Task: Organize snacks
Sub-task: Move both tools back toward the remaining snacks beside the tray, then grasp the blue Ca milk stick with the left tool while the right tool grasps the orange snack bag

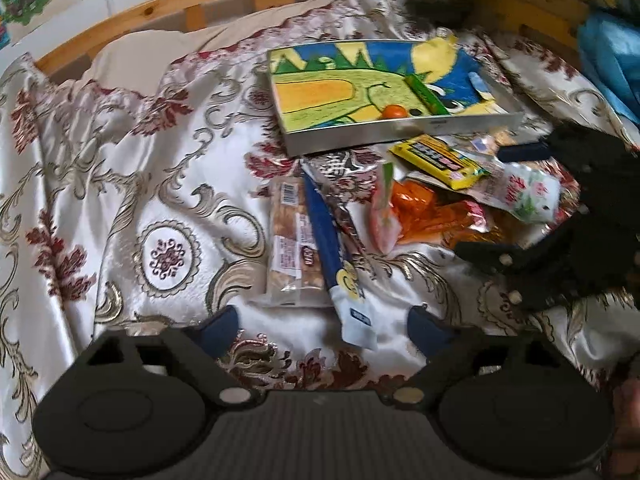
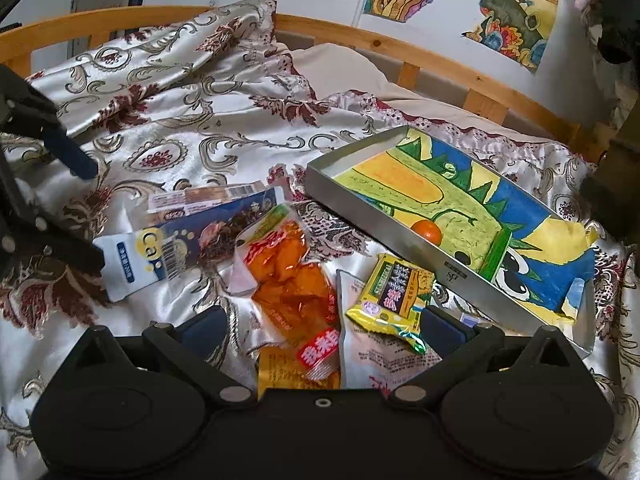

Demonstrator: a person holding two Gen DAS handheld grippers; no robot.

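Note:
Several snack packets lie on a patterned bedspread. A blue and white packet (image 1: 340, 256) and a clear biscuit packet (image 1: 290, 240) lie just ahead of my open left gripper (image 1: 322, 326). My open right gripper (image 2: 320, 326) hovers over an orange packet (image 2: 290, 280), a yellow packet (image 2: 390, 294) and a white packet (image 2: 380, 356). The grey box (image 2: 452, 270) lined with a dinosaur drawing holds an orange ball (image 2: 428, 232) and a green stick (image 1: 426, 94). The right gripper shows at the right of the left wrist view (image 1: 496, 200). The blue packet also shows in the right wrist view (image 2: 188, 244).
A wooden bed rail (image 2: 440, 60) runs behind the bedspread (image 1: 120, 160). Drawings (image 2: 512, 8) hang on the wall. A pink packet (image 1: 384, 216) and a white and green packet (image 1: 528, 194) lie in the pile. The left gripper's fingers (image 2: 68, 156) show at the left.

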